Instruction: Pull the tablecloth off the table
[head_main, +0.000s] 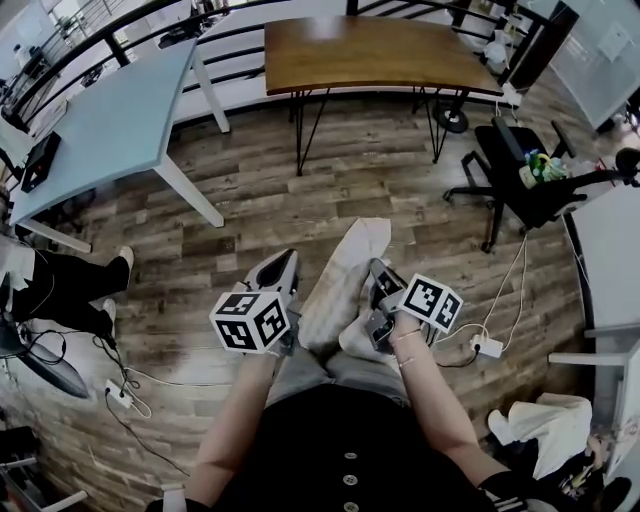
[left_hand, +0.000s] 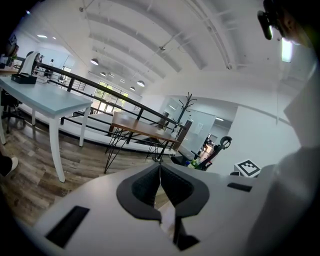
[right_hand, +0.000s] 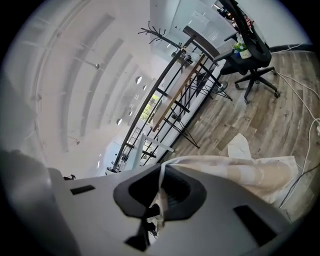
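Left gripper view shows the left gripper (left_hand: 160, 172) with its jaws pressed together; a pale sliver low between the pads is too small to identify. The right gripper (right_hand: 161, 175) is clamped on the tablecloth (right_hand: 250, 175), whose near end is hidden behind both grippers and the person's body in the head view. The cloth lies along the plank floor (head_main: 300, 190), well apart from the bare brown table (head_main: 370, 50). A pale blue table (head_main: 110, 120) is cut off at the left, and an office chair (head_main: 515, 185) stands at the right.

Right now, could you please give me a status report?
Right gripper shut on cloth. Left gripper shut, grip unclear. Cloth off table, trailing on floor. Cables on floor nearby.
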